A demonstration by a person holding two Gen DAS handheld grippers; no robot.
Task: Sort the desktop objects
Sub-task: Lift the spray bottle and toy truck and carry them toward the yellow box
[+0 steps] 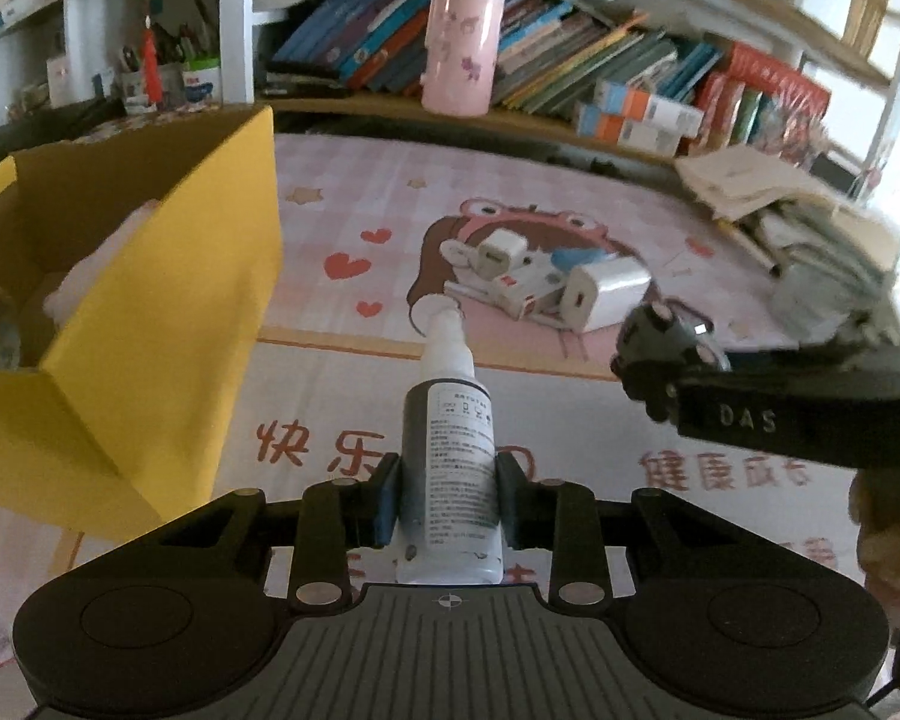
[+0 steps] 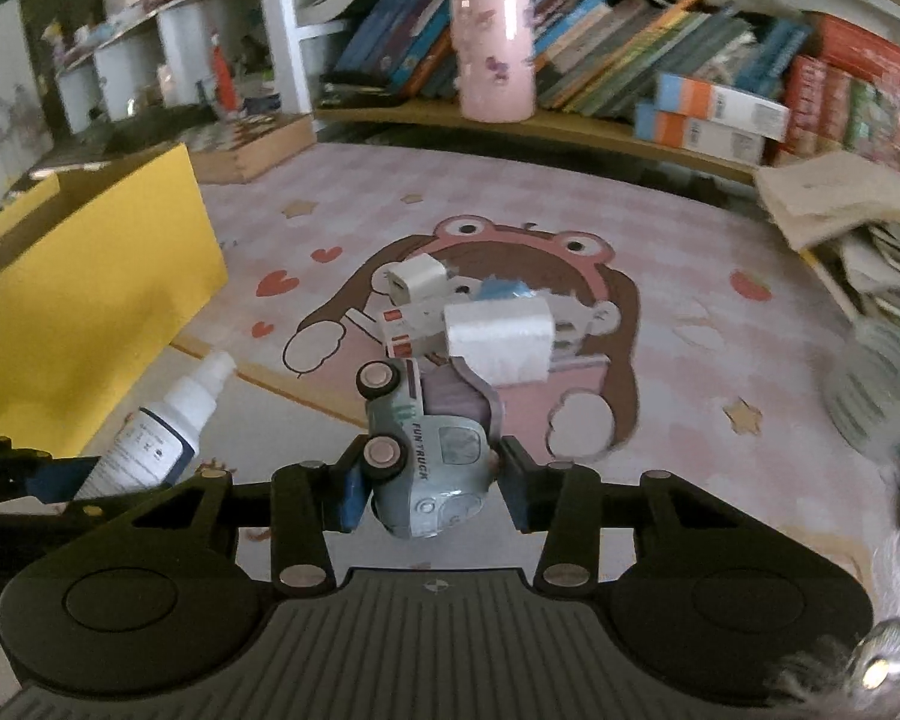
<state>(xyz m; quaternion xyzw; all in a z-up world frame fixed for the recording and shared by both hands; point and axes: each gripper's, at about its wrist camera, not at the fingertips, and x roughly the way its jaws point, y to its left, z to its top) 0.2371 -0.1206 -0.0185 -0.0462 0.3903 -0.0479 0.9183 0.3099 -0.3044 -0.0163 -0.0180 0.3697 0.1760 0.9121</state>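
- A spray bottle [image 1: 450, 468] is clamped between the pads of the left gripper [image 1: 448, 501], nozzle pointing away toward the middle of the desk; in the right wrist view the same bottle [image 2: 156, 432] is seen off to the left, near the yellow box [image 2: 84, 294].
- A pale blue toy truck [image 2: 432, 450], tipped on its side with wheels to the left, is pinched in the right gripper [image 2: 432, 489].
- A little pile of white chargers [image 2: 450, 318] is left lying on the mat's cartoon picture, just beyond the truck.
- The open yellow box [image 1: 150, 324] is parked at the left, cardboard by the look of it, with something pale and soft inside that can't really be made out.
- The mat [image 1: 510, 192] is smooth, pink and checked, with hearts and printed characters.
- The back edge is hemmed in by a shelf of leaning books [image 2: 600, 54] with a pink cylinder cup [image 2: 495, 51] in front; a messy paper stack [image 2: 846, 204] crowds the right side.
- Open mat is mostly found between box and chargers.
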